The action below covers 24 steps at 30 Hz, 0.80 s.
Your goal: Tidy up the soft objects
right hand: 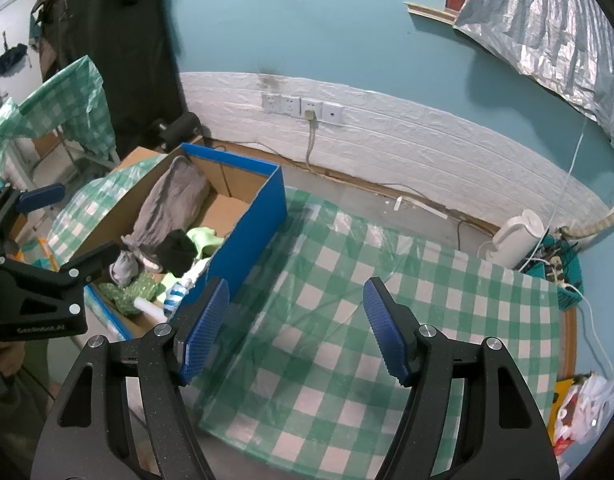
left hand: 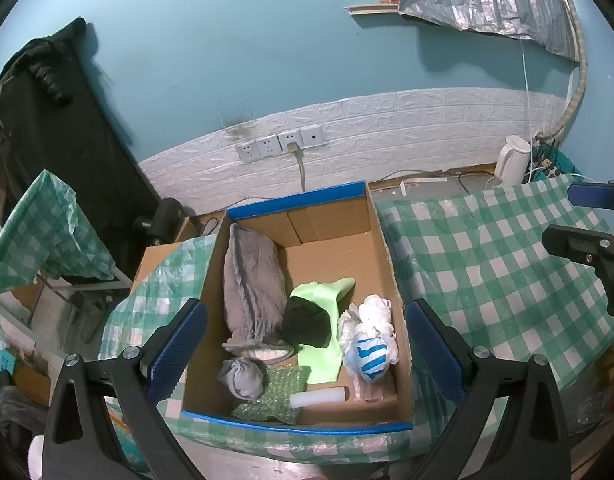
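Both sets of jaws stand wide apart and hold nothing: the left gripper (left hand: 305, 344) hovers over the near end of the cardboard box (left hand: 395, 280), the right gripper (right hand: 297, 328) over bare checked tablecloth (right hand: 347, 320) beside it. The soft things all lie in the box: a grey folded garment (left hand: 251, 284) along the left wall, a black cloth (left hand: 307, 320) on a light green one (left hand: 323, 356), a grey balled sock (left hand: 243, 376), crumpled white bags (left hand: 373, 332) and green bubble wrap (left hand: 275, 396). From where I stand the cloth looks cleared, so sorting seems nearly done. If anything needs tidying, I'd lower the left one straight down, pinching only one item, clear of the box walls.
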Each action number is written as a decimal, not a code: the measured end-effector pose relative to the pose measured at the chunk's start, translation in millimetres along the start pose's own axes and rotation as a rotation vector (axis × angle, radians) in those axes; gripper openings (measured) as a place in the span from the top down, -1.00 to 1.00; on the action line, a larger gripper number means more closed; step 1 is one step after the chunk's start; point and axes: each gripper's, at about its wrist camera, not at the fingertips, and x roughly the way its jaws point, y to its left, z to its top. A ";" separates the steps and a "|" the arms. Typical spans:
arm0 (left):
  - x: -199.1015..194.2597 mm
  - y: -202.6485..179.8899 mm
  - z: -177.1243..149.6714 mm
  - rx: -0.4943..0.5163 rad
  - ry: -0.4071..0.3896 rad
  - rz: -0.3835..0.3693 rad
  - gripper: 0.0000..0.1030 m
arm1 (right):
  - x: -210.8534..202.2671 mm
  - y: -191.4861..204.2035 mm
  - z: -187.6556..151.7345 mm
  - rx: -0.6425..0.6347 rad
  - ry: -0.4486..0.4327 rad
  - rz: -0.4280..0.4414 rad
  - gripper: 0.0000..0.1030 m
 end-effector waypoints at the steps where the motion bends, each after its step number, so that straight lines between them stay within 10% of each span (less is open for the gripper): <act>1: 0.1 -0.3 0.2 0.000 0.000 0.000 -0.95 | 0.0 0.2 -0.3 -0.001 0.000 0.000 -0.34; 24: 0.8 0.3 -2.3 0.007 0.002 0.004 -0.95 | 1.6 5.6 -2.0 -0.006 0.004 -0.001 -0.34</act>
